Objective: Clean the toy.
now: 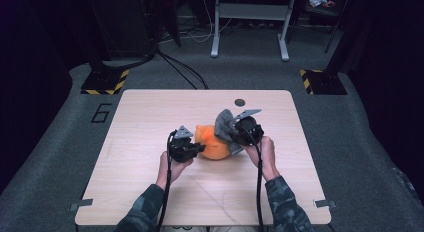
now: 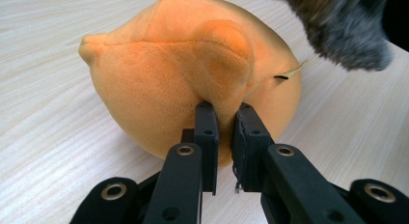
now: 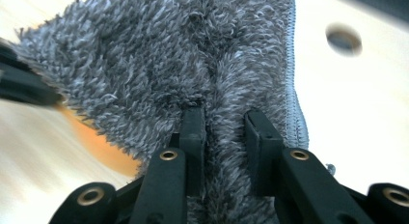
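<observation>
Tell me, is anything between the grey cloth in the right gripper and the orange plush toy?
Nothing visible: the grey cloth, pinched in the right gripper, hangs at the orange plush toy with no other object between. The left gripper pinches the toy's near side.

A pale wooden table with rounded corners and a fine straight grain carries the scene. An orange plush toy lies directly on it, near the middle — a rounded, soft shape with a small nub at one end. Beyond the toy, toward the far edge, a small dark round hole sits in the tabletop. At the near corners, two grey strips lie at the edges — one on each side.
</observation>
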`<state>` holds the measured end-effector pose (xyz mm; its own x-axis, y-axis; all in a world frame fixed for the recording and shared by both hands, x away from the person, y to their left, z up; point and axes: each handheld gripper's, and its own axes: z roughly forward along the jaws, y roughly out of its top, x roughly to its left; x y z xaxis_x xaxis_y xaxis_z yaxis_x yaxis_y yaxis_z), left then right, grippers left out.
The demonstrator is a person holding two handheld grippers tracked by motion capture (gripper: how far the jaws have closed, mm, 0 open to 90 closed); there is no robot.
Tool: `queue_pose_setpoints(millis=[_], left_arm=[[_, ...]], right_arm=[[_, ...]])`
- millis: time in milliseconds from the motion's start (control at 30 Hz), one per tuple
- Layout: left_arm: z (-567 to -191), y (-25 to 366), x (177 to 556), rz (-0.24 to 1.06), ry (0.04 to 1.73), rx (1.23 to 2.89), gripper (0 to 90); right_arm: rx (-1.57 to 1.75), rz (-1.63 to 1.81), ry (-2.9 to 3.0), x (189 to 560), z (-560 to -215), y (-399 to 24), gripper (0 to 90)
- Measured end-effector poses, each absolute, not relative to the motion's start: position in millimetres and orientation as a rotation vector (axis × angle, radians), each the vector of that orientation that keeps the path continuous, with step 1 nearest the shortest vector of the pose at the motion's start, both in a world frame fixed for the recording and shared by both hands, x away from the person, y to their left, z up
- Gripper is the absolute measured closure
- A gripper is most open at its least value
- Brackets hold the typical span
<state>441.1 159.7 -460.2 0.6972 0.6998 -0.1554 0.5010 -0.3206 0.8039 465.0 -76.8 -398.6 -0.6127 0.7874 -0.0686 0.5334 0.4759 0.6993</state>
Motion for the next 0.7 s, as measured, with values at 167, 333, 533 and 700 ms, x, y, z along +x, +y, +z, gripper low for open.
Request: queue_pose_setpoints(millis=[167, 333, 533, 700], left_arm=[[-460, 158, 441, 0.275, 0.919, 1.991, 81.9], [-459, 158, 441, 0.283, 0.912, 2.0, 81.9], [-461, 160, 442, 0.259, 0.924, 1.984, 81.7], [-462, 162, 443, 0.26, 0.923, 1.979, 81.7]], right_arm=[[0.977, 0.931, 2.373, 459, -387, -48, 72.1], [0.945, 0.907, 2.421, 463, -396, -34, 72.0], [0.978, 0.897, 2.426, 467, -404, -40, 72.0], [1.046, 0.861, 2.422, 467, -410, -51, 72.0]])
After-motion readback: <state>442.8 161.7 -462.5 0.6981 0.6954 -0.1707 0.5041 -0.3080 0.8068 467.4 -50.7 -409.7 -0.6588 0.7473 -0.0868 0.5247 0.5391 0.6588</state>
